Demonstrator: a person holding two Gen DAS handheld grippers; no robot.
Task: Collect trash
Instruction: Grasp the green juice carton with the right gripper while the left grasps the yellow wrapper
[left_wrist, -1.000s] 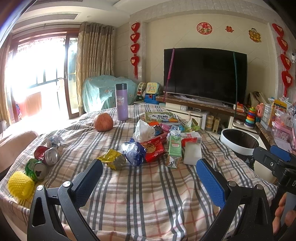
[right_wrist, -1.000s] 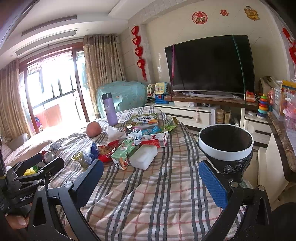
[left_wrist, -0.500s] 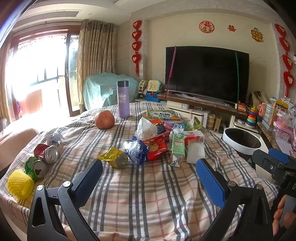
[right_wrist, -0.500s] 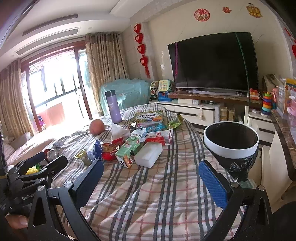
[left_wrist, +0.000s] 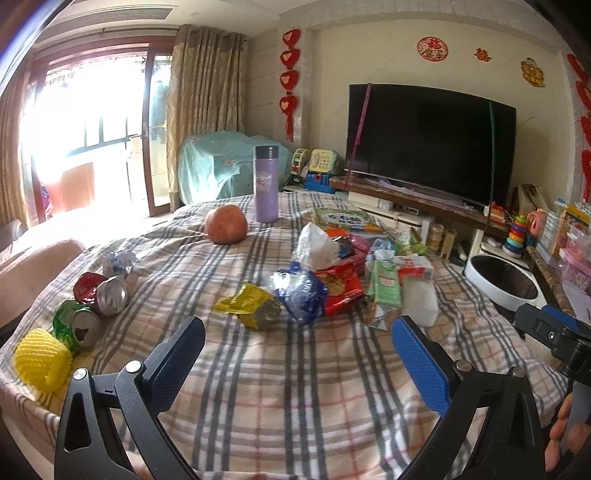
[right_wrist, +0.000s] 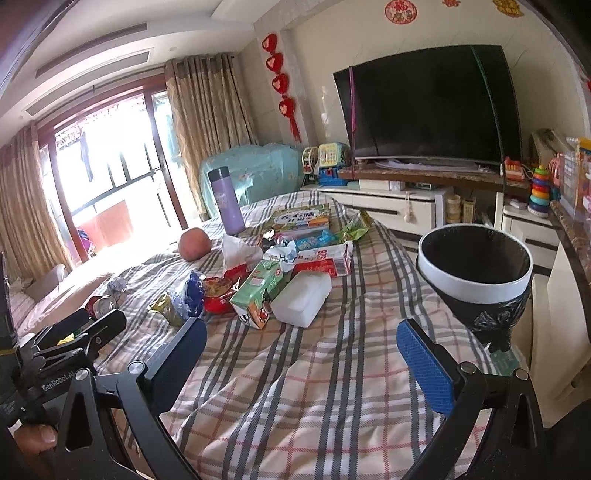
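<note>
At twelve o'clock of the left gripper (left_wrist: 297, 354), jaws apart like the right gripper's (right_wrist: 301, 356), lies a light, crinkly yellow wrapper (left_wrist: 248, 304), probably best pinched at its raised edge.

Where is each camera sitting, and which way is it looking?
Left wrist view: sits on the left gripper, low over the checked tablecloth, facing the TV; its own open fingers and a fingertip of the right hand show.
Right wrist view: sits on the right gripper, further right, facing the TV and the trash bin; its open fingers and the left gripper show.
Both share the wrapper pile, purple flask and apple.
</note>
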